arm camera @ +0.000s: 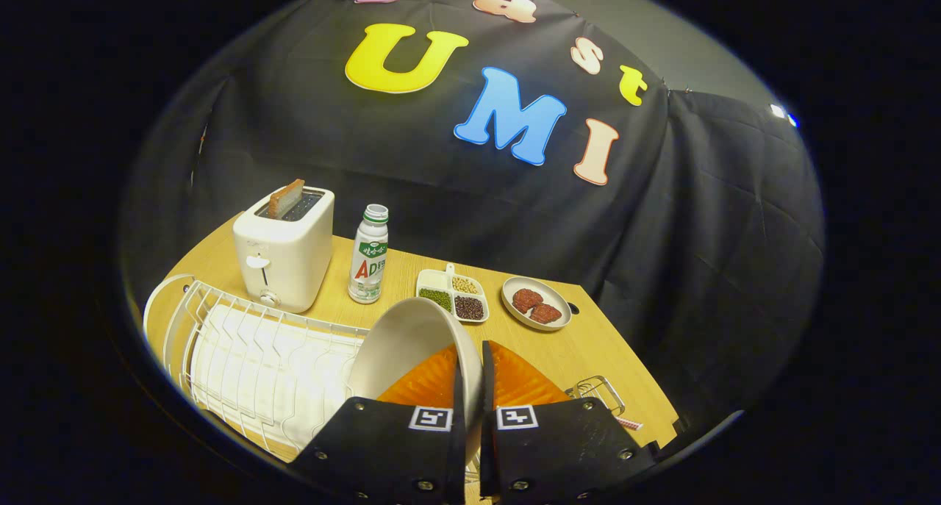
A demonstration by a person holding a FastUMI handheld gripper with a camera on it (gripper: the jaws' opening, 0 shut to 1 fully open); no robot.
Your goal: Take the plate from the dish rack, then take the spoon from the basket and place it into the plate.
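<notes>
My gripper [470, 358] is shut on the rim of a pale plate [408, 339]. The plate stands nearly on edge between the fingers, its hollow face turned toward the dish rack. It hangs above the near end of the white wire dish rack [257, 358], which sits beside and below my fingers. A wire basket [599, 393] peeks out on the other side of the fingers, with a thin handle-like tip [631, 423] beside it; I cannot tell whether that is the spoon.
On the wooden table [588, 351] beyond the fingers stand a white toaster [283, 251] with a slice of toast, a small bottle [367, 255], a divided dish of beans [452, 293] and a small plate of red food [537, 303]. The black cloth wall rises behind.
</notes>
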